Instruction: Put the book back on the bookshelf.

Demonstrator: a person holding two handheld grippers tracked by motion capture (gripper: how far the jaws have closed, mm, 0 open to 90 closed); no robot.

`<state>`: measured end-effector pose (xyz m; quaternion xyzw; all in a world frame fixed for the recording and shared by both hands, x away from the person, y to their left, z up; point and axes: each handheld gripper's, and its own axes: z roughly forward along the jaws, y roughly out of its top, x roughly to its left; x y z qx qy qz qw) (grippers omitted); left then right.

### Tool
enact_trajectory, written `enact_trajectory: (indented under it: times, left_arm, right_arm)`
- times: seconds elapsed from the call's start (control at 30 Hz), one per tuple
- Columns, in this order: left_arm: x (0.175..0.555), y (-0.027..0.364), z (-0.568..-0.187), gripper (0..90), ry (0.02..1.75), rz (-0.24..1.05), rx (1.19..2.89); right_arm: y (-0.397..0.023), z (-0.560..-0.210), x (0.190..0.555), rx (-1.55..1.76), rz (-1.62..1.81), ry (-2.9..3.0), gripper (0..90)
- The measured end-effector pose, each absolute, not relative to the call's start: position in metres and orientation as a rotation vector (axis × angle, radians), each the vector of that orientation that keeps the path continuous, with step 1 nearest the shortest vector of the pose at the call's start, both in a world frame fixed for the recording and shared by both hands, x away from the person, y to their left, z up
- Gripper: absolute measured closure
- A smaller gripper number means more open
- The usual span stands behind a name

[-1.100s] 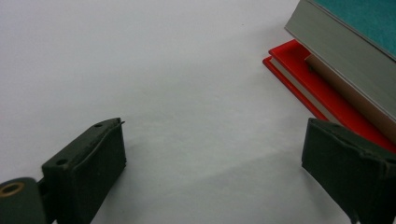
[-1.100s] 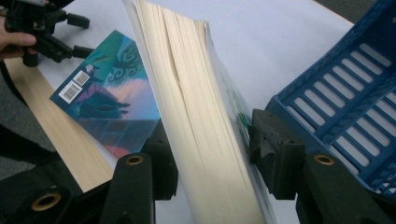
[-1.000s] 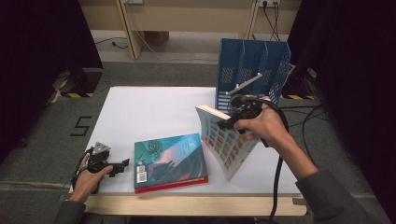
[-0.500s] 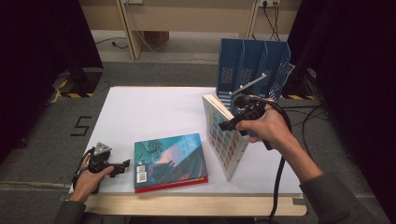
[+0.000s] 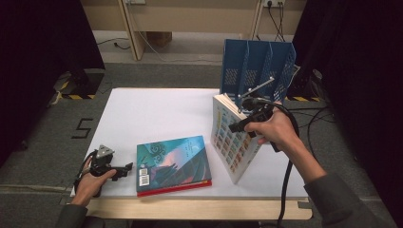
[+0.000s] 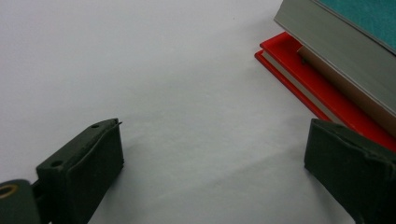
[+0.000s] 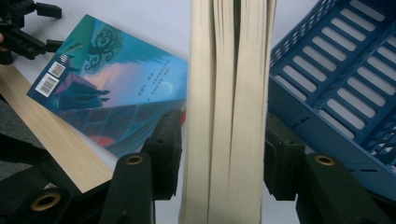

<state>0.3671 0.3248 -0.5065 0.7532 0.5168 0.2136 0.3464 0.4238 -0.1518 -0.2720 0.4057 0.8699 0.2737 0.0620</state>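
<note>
Clamping the upright book (image 5: 231, 142), the right tool (image 5: 247, 113) just tightened; left tool (image 6: 210, 182) gapes empty.

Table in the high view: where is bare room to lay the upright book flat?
The widest bare patch of the white table is its far left half, bordered by the teal book in front and the upright book at right. A narrow strip lies between the left gripper and the teal book. It is crowded around the blue file rack and right gripper.
</note>
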Motion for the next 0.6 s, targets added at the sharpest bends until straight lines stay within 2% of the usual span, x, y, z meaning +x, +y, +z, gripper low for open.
enact_trajectory:
  times: [0.6]
  left_arm:
    - [0.367, 0.324, -0.507, 3.7, 1.335, 0.558, 1.962]
  right_arm:
    - [-0.161, -0.272, 0.442, 1.213, 0.762, 2.628, 69.1]
